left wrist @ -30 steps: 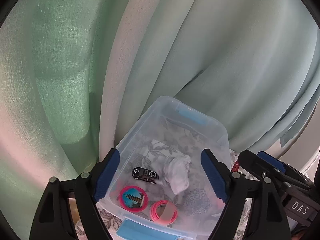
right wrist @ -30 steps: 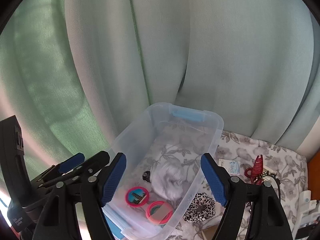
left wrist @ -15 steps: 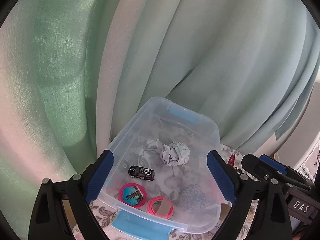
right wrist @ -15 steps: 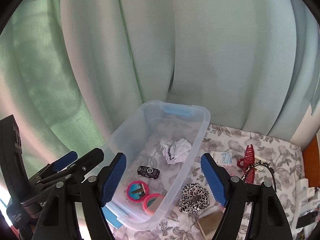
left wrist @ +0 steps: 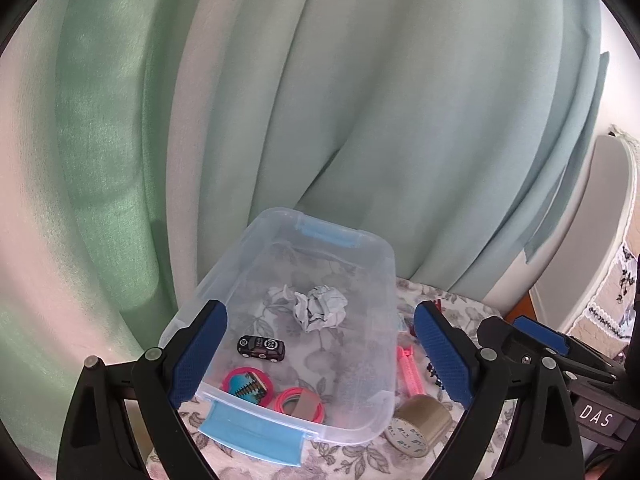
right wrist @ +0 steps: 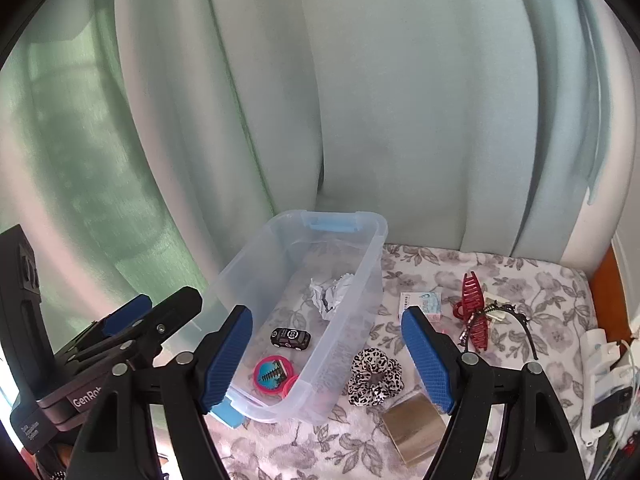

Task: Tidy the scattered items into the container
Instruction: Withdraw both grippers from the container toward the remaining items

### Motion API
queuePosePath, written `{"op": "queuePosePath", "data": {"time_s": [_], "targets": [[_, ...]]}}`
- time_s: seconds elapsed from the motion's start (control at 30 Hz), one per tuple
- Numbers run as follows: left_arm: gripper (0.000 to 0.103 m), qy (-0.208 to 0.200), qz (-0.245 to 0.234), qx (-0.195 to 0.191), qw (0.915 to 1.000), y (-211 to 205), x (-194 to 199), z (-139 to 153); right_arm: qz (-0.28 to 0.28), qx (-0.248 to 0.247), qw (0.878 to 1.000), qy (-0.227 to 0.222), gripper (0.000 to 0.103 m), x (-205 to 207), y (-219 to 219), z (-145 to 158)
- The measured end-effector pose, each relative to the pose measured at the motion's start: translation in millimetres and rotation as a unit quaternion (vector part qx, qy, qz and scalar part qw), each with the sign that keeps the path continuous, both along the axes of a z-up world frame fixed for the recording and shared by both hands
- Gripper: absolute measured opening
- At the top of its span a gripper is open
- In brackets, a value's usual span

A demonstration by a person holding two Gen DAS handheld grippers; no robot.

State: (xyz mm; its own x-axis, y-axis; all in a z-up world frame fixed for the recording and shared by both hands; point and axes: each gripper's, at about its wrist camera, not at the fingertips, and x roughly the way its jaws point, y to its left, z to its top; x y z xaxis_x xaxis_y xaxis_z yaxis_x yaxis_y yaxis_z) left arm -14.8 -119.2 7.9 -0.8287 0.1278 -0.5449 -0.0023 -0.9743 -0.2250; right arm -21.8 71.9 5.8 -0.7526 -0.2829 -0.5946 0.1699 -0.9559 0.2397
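A clear plastic bin point(left wrist: 384, 264) point(right wrist: 372, 256) with blue latches stands on the floral cloth. Inside lie a crumpled paper ball point(left wrist: 320, 308) point(right wrist: 330, 290), a black toy car point(left wrist: 261, 348) point(right wrist: 291, 337), a pink round case point(left wrist: 248, 386) point(right wrist: 273, 373) and a pink tape ring point(left wrist: 301, 399). Right of the bin lie a leopard scrunchie point(right wrist: 374, 376), a brown tape roll point(right wrist: 414, 428) point(left wrist: 420, 424), a pink comb point(left wrist: 410, 372), a small white box point(right wrist: 421, 304) and a red hair claw point(right wrist: 474, 316). My left gripper point(left wrist: 320, 364) and right gripper point(right wrist: 326, 360) are open and empty, held above the table.
Pale green curtains point(right wrist: 360, 100) hang right behind the table. A black headband point(right wrist: 516, 320) lies by the hair claw. White chargers and cables point(right wrist: 608, 384) sit at the right edge. The left gripper's body point(right wrist: 100, 352) shows in the right wrist view.
The paper ball left my left gripper and now lies in the bin. Both grippers have pulled back and up, and turned right, showing more of the table.
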Motion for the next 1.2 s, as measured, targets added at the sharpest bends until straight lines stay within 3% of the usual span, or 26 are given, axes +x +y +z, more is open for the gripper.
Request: {"op": "queuePosePath", "data": {"time_s": [0.37, 0.87, 1.2], "targets": [[0.095, 0.010, -0.036, -0.027, 0.9989, 43, 13, 15, -0.033, -0.034, 0.999, 0.011, 0.080, 31, 44, 0], [0.095, 0.001, -0.093, -0.059, 0.9939, 108, 24, 8, -0.092, -0.076, 0.993, 0.016, 0.080, 67, 114, -12], [0.095, -0.020, -0.128, -0.050, 0.9903, 139, 25, -8, -0.152, -0.086, 0.985, -0.002, 0.080, 84, 159, -31]]}}
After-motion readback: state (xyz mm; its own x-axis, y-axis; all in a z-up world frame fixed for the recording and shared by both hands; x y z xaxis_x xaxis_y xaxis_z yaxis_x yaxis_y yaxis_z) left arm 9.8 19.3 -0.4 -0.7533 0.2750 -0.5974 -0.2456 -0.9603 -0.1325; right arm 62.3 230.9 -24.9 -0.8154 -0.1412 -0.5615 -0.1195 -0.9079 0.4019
